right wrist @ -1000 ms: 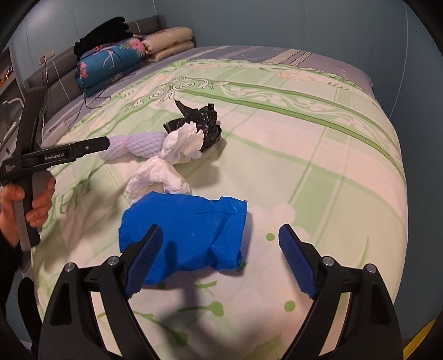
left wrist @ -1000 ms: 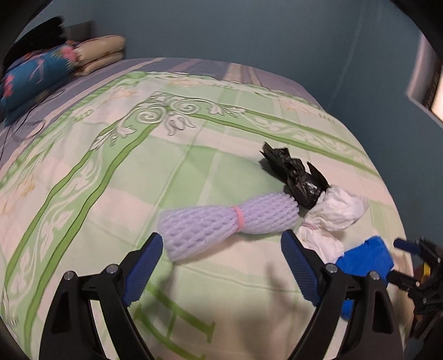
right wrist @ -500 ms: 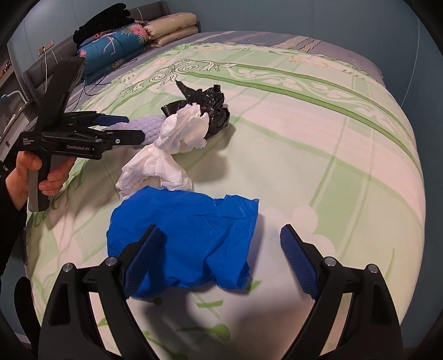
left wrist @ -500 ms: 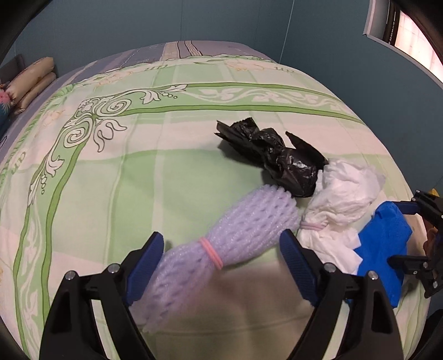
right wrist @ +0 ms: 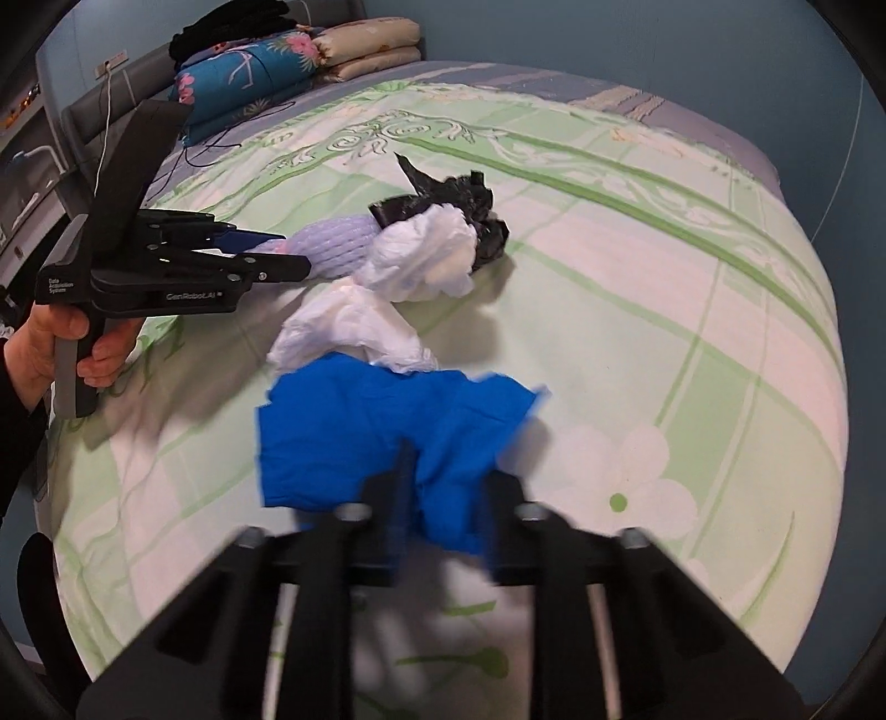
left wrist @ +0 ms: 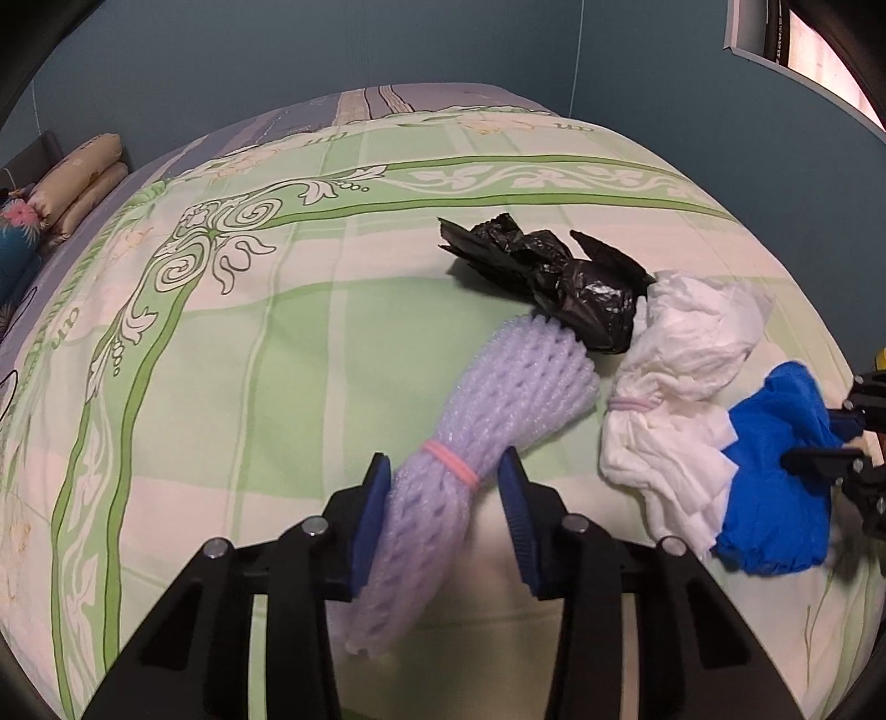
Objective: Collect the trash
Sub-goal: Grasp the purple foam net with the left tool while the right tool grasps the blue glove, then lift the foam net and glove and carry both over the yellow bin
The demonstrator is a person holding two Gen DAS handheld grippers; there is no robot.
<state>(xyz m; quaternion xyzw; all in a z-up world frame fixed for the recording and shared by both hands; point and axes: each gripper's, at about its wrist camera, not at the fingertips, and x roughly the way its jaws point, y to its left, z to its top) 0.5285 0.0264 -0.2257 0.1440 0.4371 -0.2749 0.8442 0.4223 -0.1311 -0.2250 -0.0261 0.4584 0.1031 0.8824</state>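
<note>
Both jaws have narrowed onto netted foam sleeve [left wrist: 487, 421], crinkled blue bag [right wrist: 376, 432]

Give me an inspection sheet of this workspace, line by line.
Surface: bed with a green patterned cover.
Job's things: purple foam net with a pink band, black bag, white tissue bundle, blue bag, lying close together.
Clutter: nothing seen beyond the trash.
Grippers: left gripper jaws closed around the foam net; right gripper jaws closed on the blue bag, blurred.
Cables: black cable near the pillows.
Surroundings: blue walls, window, folded blanket.
</note>
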